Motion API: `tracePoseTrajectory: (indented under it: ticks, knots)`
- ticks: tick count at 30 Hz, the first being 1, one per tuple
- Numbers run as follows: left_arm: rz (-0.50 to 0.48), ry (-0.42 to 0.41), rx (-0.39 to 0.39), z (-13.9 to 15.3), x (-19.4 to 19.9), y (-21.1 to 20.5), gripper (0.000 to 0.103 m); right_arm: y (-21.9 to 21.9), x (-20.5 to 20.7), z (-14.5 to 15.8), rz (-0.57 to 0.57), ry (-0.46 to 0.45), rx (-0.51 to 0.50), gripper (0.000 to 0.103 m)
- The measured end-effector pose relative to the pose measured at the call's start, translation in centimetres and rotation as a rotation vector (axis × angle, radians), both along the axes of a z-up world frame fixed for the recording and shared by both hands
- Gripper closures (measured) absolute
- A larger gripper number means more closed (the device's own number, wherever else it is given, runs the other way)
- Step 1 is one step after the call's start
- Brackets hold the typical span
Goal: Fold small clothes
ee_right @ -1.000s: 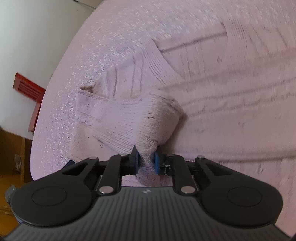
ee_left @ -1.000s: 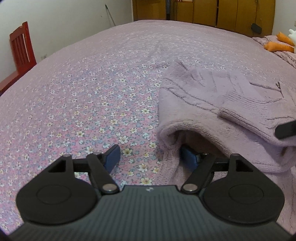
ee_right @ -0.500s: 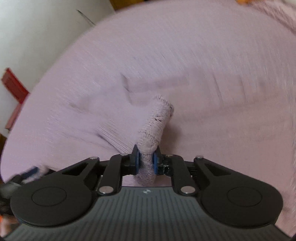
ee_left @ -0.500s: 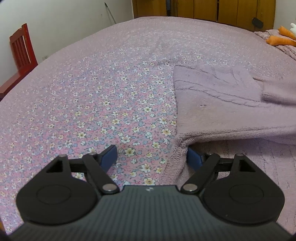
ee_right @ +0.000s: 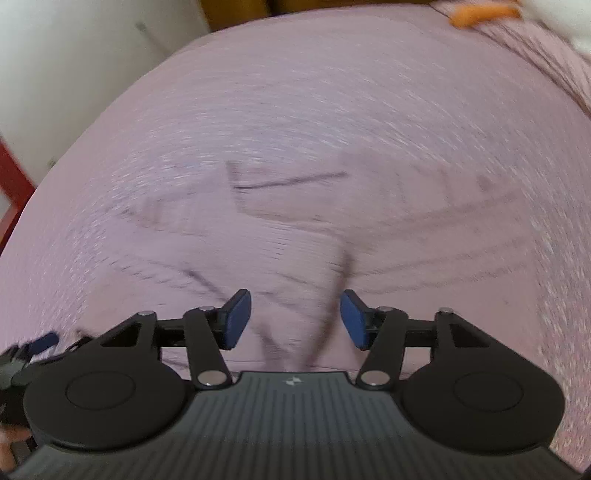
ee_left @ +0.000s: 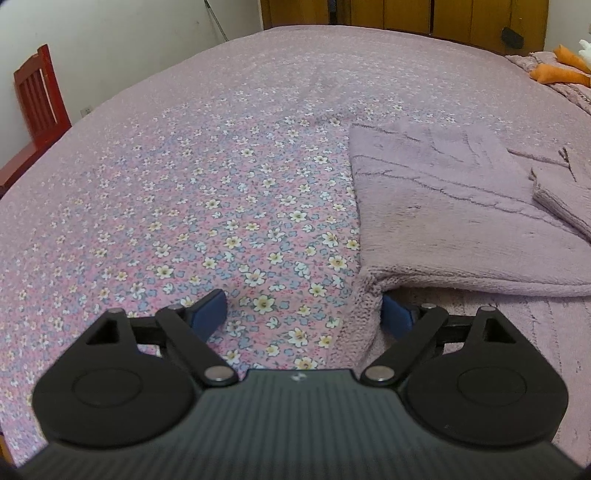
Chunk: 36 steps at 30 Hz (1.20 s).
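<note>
A mauve knitted sweater (ee_left: pixel 450 206) lies folded flat on the flowered bedspread (ee_left: pixel 221 177), with its sleeve cuff (ee_left: pixel 565 199) laid across it at the right. My left gripper (ee_left: pixel 303 317) is open at the sweater's near left corner; its right pad (ee_left: pixel 397 319) sits under the folded edge. In the right wrist view the sweater (ee_right: pixel 295 236) is blurred by motion. My right gripper (ee_right: pixel 295 319) is open and empty just above it.
A red wooden chair (ee_left: pixel 37 99) stands at the left bedside by the white wall. Wooden wardrobes (ee_left: pixel 406 14) line the far end. An orange and white soft toy (ee_left: pixel 561 66) lies on more mauve cloth at the far right.
My right gripper has let go of the sleeve cuff and opened, and the cuff now lies on the sweater. The raised fold has dropped flat. My left gripper stays open at the corner.
</note>
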<state>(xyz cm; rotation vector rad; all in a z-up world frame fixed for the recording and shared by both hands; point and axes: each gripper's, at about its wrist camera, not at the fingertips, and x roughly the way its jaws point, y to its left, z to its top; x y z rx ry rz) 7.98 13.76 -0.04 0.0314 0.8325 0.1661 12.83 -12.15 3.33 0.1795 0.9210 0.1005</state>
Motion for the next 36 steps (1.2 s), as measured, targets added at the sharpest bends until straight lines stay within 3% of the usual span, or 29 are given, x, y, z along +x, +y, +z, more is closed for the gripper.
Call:
tracePoseTrajectory:
  ticks: [5, 12, 13, 15, 16, 17, 20, 27, 31, 36]
  knots:
    - [0.000, -0.005, 0.004, -0.1, -0.1, 0.0, 0.013, 4.2, 0.8, 0.1, 0.091, -0.021, -0.036, 0.032]
    - [-0.001, -0.010, 0.010, -0.2, -0.2, -0.1, 0.010, 6.3, 3.8, -3.1, 0.045, -0.004, -0.109, 0.031]
    - [-0.003, -0.009, 0.009, -0.2, -0.2, -0.1, 0.010, 6.2, 3.7, -3.4, 0.046, -0.020, -0.122, 0.036]
    - [-0.004, -0.007, 0.008, -0.2, -0.1, 0.0, 0.010, 5.8, 3.5, -3.4, 0.017, -0.046, -0.153, 0.064]
    - [-0.004, -0.007, 0.009, -0.2, -0.1, 0.0, 0.010, 5.4, 3.3, -3.3, -0.004, -0.053, -0.167, 0.084]
    - [-0.003, -0.008, 0.011, -0.2, -0.1, 0.0, 0.010, 4.8, 3.2, -3.2, -0.012, -0.058, -0.151, 0.093]
    - [-0.003, -0.011, 0.013, -0.3, -0.1, 0.0, 0.009, 2.5, 2.2, -1.8, -0.051, -0.094, -0.070, 0.095]
    - [0.000, -0.007, 0.013, -0.2, 0.0, -0.1, 0.009, -3.4, -1.6, 1.3, -0.144, -0.206, -0.045, 0.095]
    - [-0.001, -0.006, 0.013, -0.2, -0.1, 0.0, 0.009, -6.6, -3.3, 0.2, -0.199, -0.196, -0.020, 0.095]
    - [0.000, -0.005, 0.012, -0.2, -0.1, 0.0, 0.009, -9.4, -4.4, -3.7, -0.267, -0.098, 0.096, 0.090]
